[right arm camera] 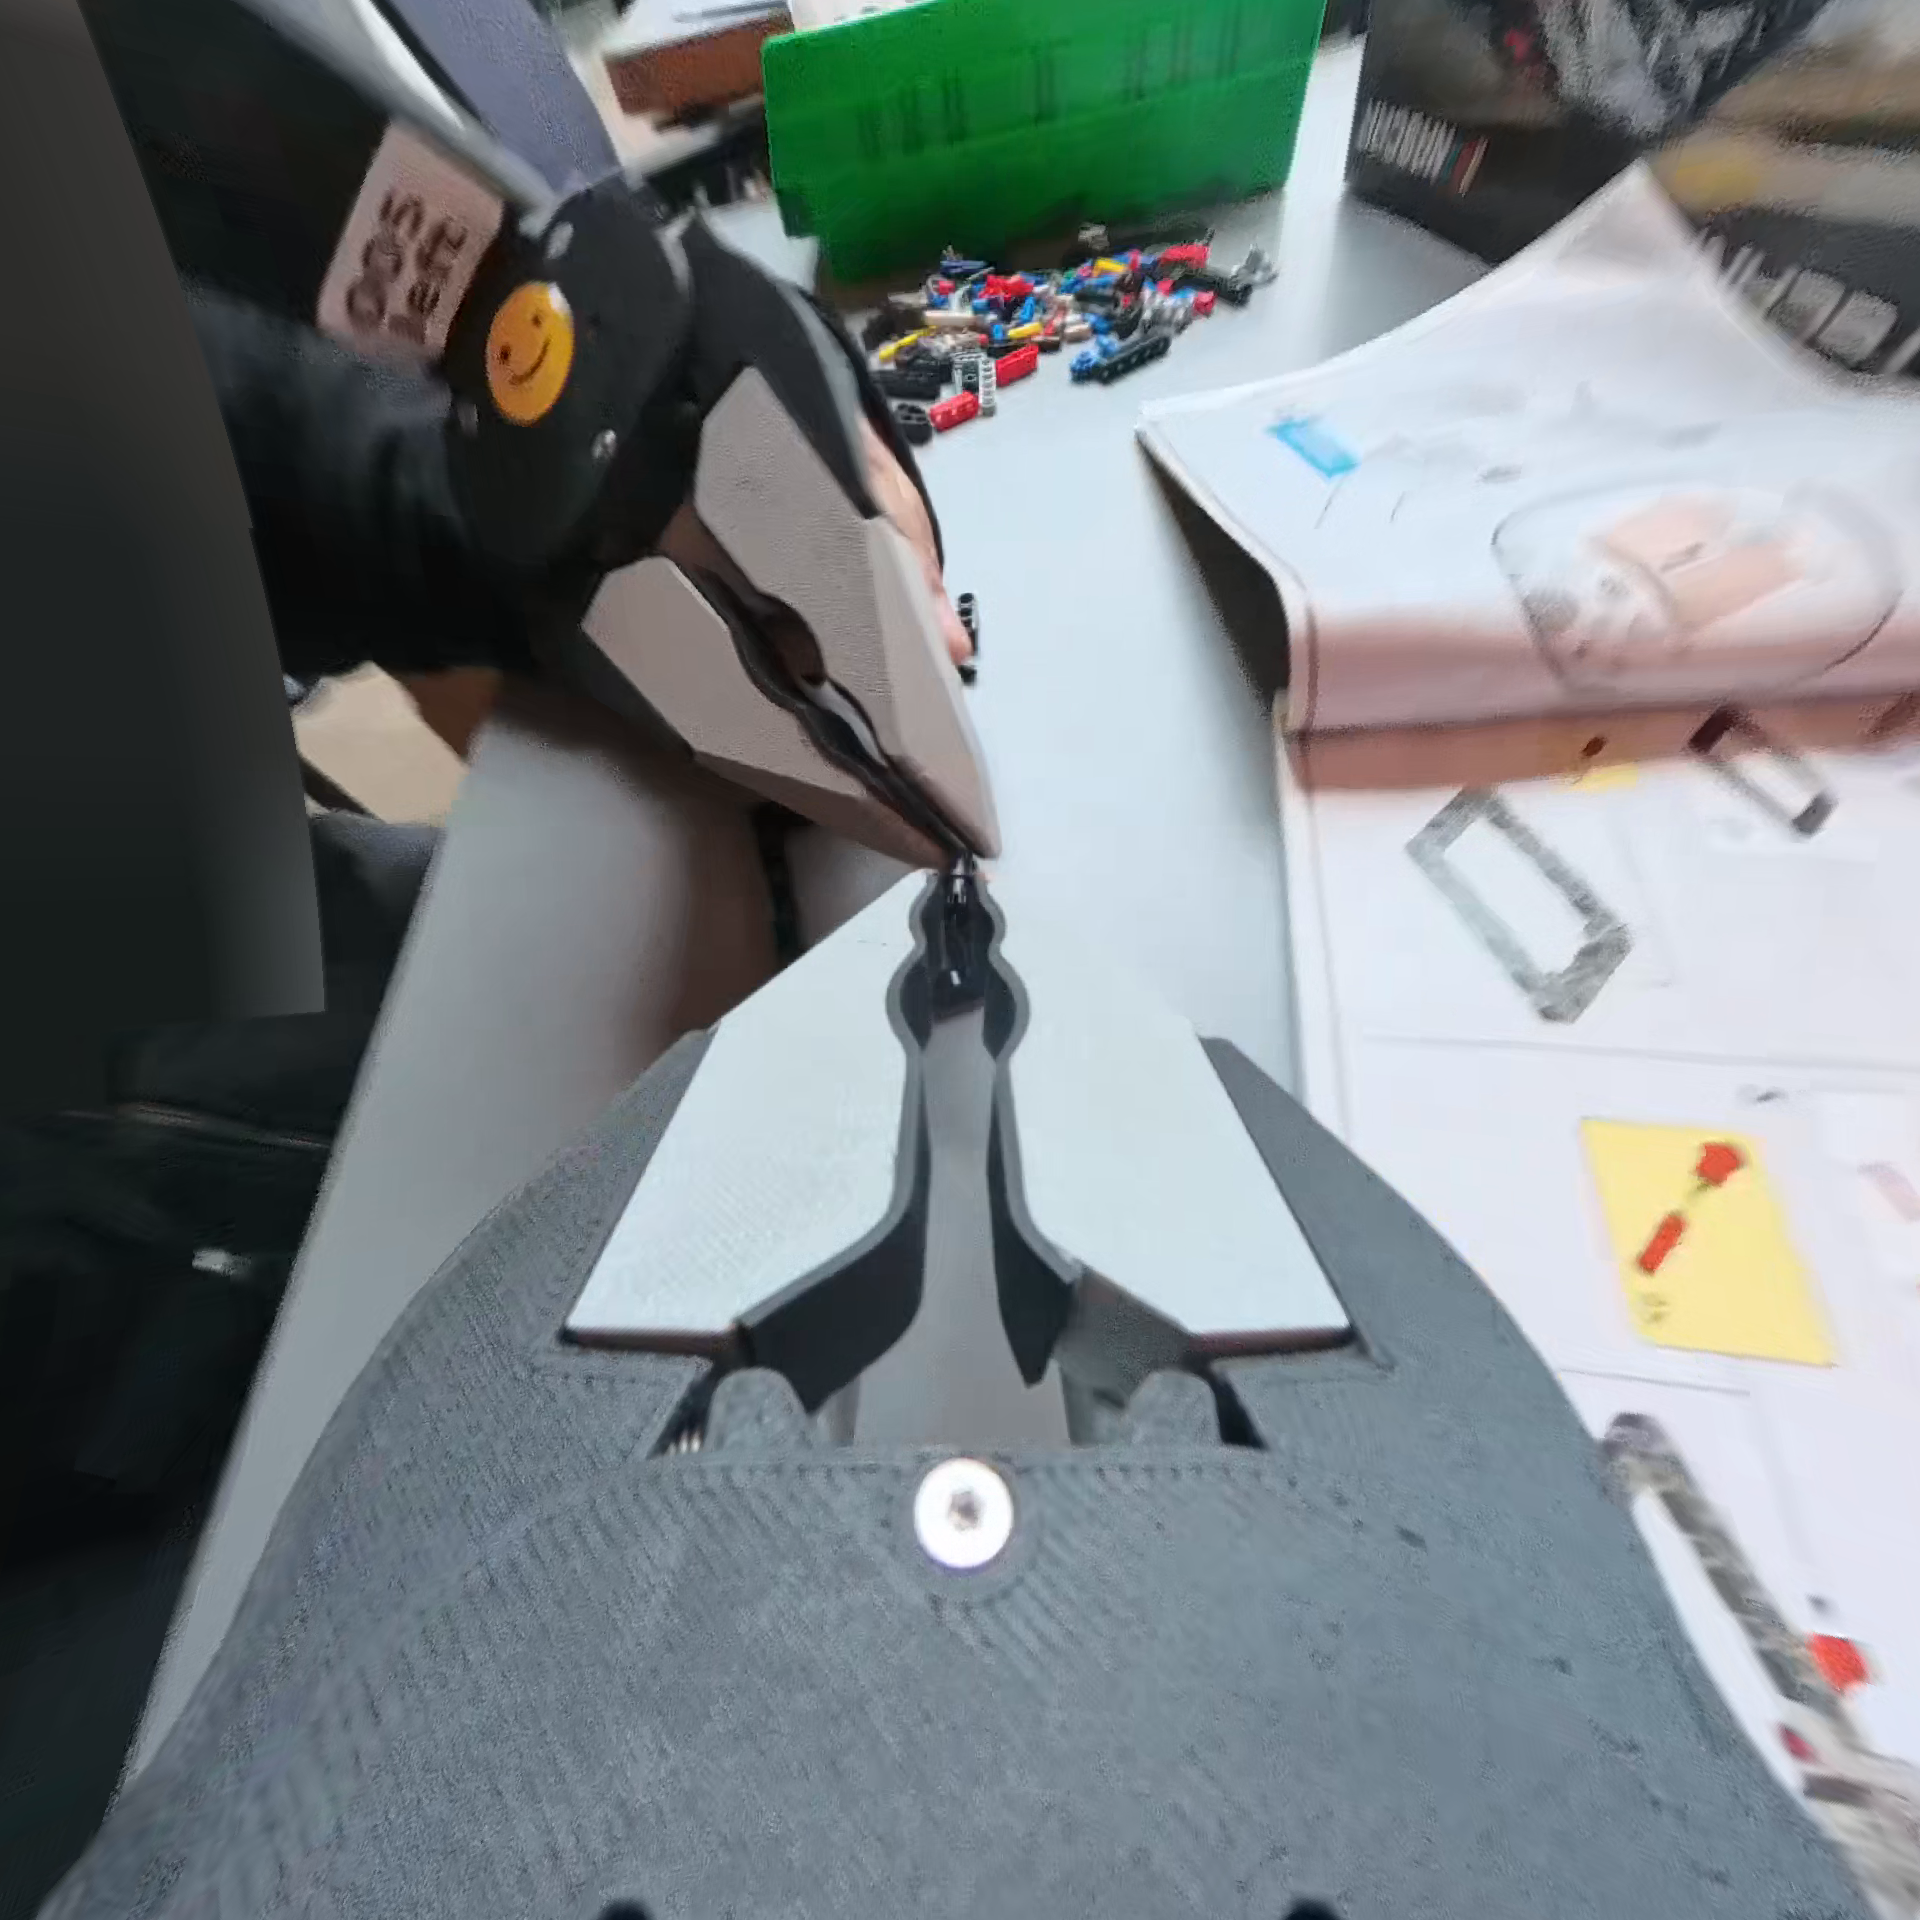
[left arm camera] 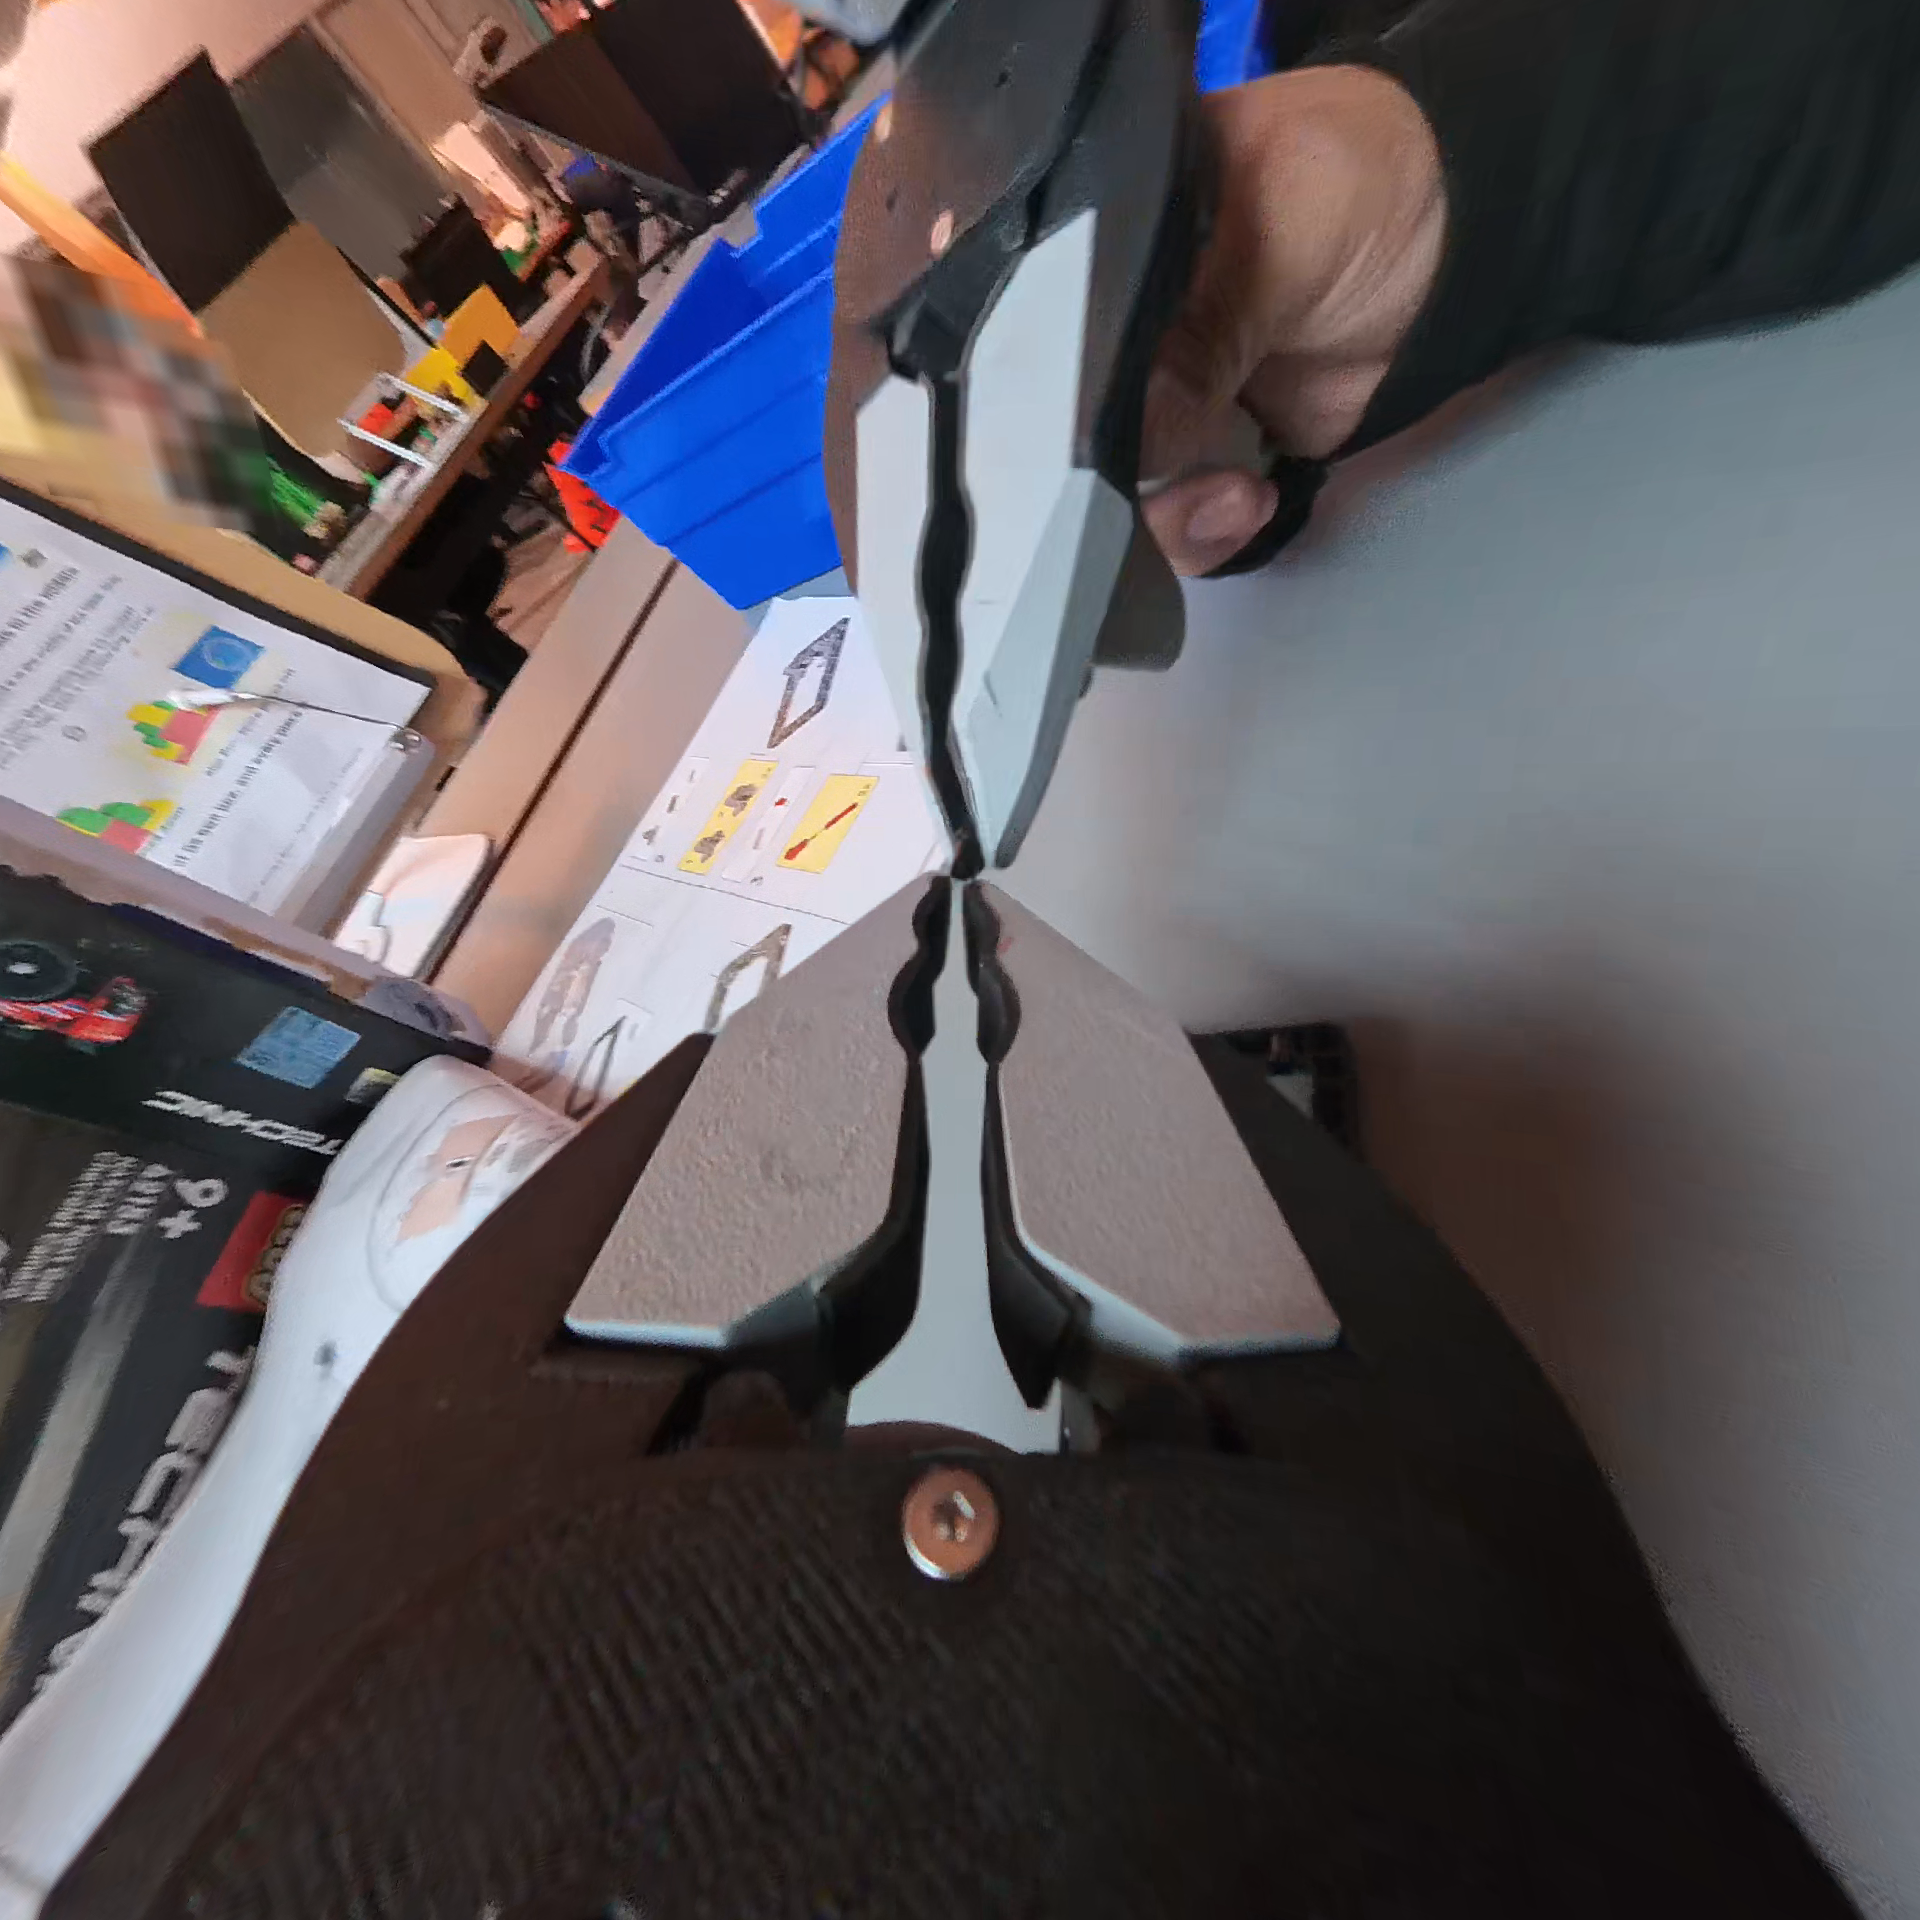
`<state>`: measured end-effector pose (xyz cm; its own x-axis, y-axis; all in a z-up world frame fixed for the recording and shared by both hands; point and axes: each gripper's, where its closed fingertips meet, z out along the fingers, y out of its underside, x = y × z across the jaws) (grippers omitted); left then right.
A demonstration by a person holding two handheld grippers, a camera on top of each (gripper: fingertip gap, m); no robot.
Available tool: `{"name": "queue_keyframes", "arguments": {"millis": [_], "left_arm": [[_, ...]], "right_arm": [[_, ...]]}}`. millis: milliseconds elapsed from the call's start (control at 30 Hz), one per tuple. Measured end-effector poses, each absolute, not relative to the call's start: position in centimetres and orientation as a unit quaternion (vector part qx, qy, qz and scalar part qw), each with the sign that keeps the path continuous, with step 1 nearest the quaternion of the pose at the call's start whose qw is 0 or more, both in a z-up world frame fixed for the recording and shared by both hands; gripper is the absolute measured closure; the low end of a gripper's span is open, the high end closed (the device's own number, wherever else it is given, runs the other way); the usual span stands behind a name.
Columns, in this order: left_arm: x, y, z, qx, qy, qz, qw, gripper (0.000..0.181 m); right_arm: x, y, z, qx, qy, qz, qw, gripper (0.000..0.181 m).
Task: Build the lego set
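The right gripper (right arm camera: 961, 883) had its fingers pinched narrow on a small black piece (right arm camera: 954, 940), and the left gripper (right arm camera: 971, 850) met it tip to tip, its fingers also drawn close on the same piece or a mating one; which, the views did not settle. Both hung above the grey table (right arm camera: 1101, 727), near its front edge. The step looked like joining or handing over one small part in mid-air, so the next move would call for a straight, aligned push without letting the piece twist. Just to the right lay the open booklet (right arm camera: 1558, 935), leaving a clear strip of table between. Farther off sat the loose parts pile (right arm camera: 1049, 322) before a green bin (right arm camera: 1039, 114). Blue bins (left arm camera: 727, 416) stood beyond the booklet.
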<state>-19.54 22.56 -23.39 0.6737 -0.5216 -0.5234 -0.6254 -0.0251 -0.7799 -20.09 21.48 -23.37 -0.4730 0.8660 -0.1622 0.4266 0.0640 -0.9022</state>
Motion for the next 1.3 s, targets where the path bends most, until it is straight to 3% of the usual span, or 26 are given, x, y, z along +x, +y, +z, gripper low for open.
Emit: {"name": "queue_keyframes", "arguments": {"millis": [100,200,833,1300], "left_arm": [[-20.1,22.7,-22.9,-0.691,0.416,0.103,0.582,0.18],[-20.1,22.7,-23.2,-0.683,0.432,0.126,0.575,0.178],[-19.2,21.6,-23.8,-0.724,0.405,-0.055,0.555,0.179],[-18.4,20.7,-23.7,-0.706,0.43,-0.076,0.557,0.178]], "right_arm": [[-20.0,22.0,-23.4,-0.501,-0.648,0.558,0.135,0.18],[-19.9,21.9,-23.2,-0.502,-0.634,0.578,0.112,0.18],[-19.8,20.9,-24.2,-0.405,-0.756,0.432,0.278,0.18],[-19.2,20.0,-24.1,-0.349,-0.784,0.411,0.308,0.18]]}}
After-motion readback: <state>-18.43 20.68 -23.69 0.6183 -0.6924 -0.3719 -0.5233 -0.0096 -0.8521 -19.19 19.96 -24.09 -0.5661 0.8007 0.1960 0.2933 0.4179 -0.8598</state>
